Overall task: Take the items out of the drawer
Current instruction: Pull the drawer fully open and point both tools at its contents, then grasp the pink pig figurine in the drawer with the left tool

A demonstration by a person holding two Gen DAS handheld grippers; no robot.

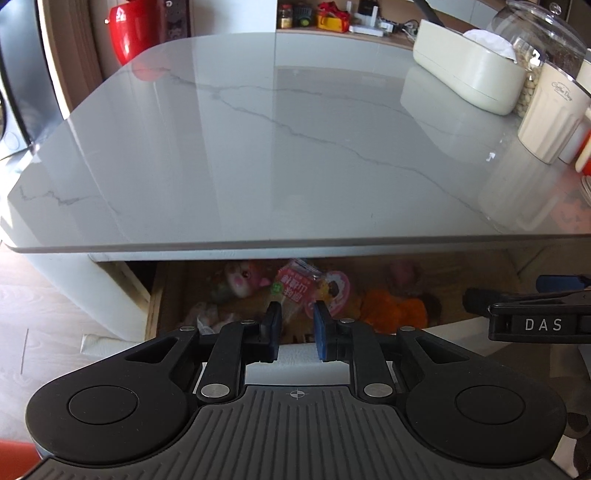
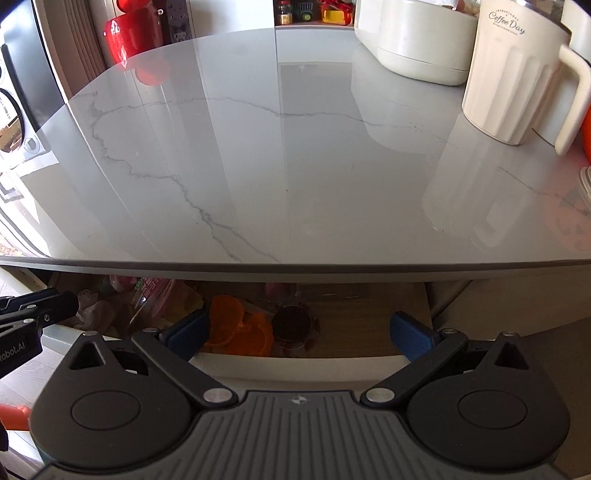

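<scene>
The wooden drawer stands pulled out under the marble table top. Inside lie a pink plush toy, a red snack packet, a round pink packet and an orange item. My left gripper hovers over the drawer's front edge, open by a narrow gap with nothing in it. The right wrist view shows the orange item beside a dark round item on the drawer floor. My right gripper is wide open above them, holding nothing.
On the table's right side stand a cream box, a glass jar and a cream "Coffee Day" jug. A red object hangs at the back left. The table edge overhangs the rear of the drawer.
</scene>
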